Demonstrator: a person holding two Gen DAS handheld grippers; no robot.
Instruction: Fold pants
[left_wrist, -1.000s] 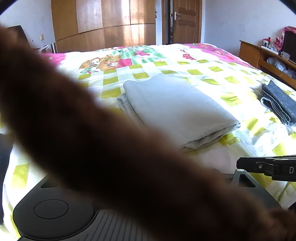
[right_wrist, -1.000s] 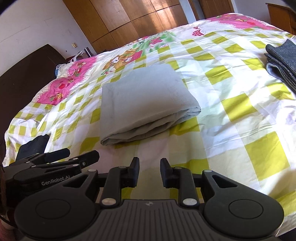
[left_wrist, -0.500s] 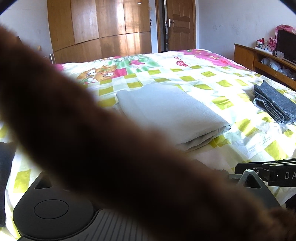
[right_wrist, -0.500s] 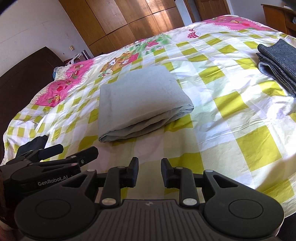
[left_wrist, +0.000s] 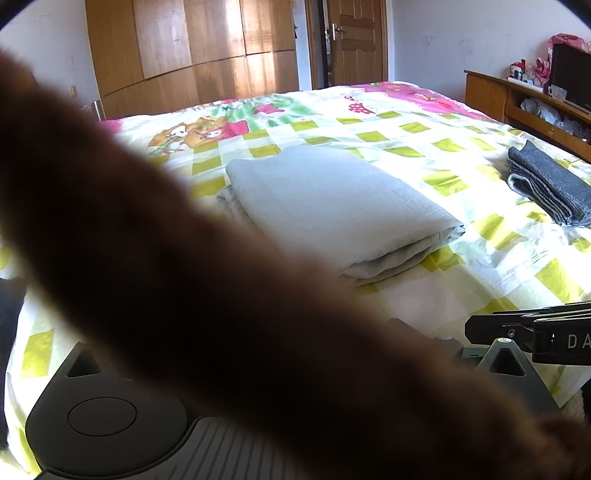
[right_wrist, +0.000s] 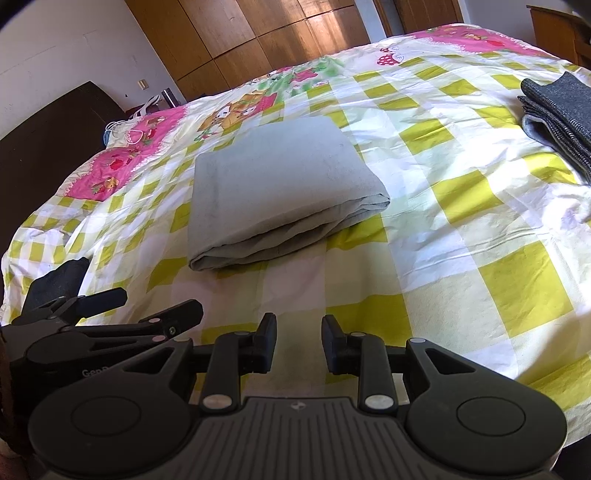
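Pants (right_wrist: 280, 188) folded flat on bed (right_wrist: 461, 240)

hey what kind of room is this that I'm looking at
Most likely a bedroom in a home. A wide bed with a checked cartoon-print cover fills the view, a tall wooden wardrobe lines the far wall beside a wooden door, and folded grey pants lie on the bed.
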